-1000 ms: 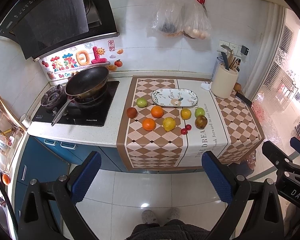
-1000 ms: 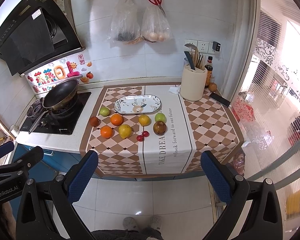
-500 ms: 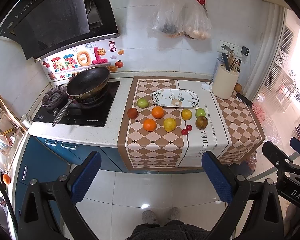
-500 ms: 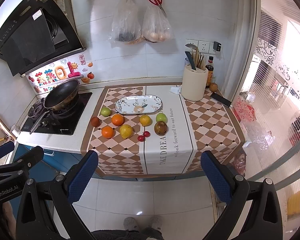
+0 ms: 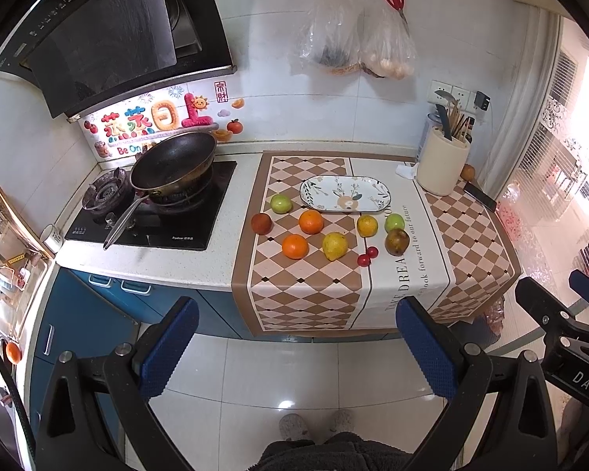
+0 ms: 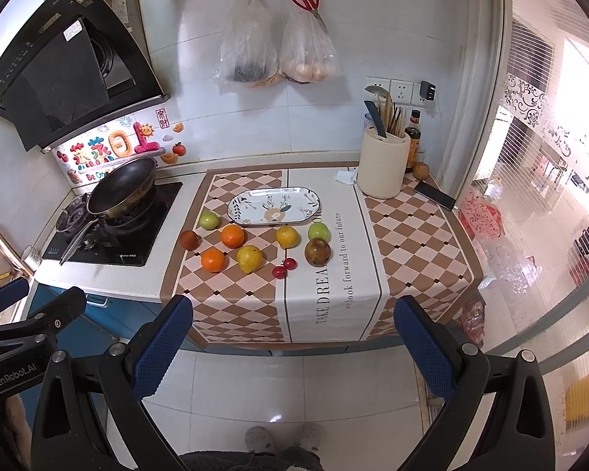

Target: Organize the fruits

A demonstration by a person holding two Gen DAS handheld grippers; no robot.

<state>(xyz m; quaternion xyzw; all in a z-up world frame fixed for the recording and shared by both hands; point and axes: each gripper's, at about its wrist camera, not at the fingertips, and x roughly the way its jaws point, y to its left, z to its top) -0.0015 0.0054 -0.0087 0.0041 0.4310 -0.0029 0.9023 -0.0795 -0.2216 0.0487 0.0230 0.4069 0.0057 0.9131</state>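
Fruits are lying loose on the checkered mat (image 5: 306, 286), just in front of the oval plate (image 5: 345, 194): oranges (image 5: 311, 221), green apples (image 5: 281, 203), pear (image 5: 335, 246), cherries (image 5: 368, 256). Left gripper (image 5: 298, 347) and right gripper (image 6: 294, 343) are hanging spread wide, holding nothing, well short of the plate.

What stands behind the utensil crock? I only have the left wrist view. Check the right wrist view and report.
Observer: A dark sauce bottle with a red cap stands behind the right side of the utensil crock.
Operator: Now report the right gripper's fingers. I see only its edge.
Observer: The right gripper is open. Its blue-padded fingers are wide apart and there is nothing between them.
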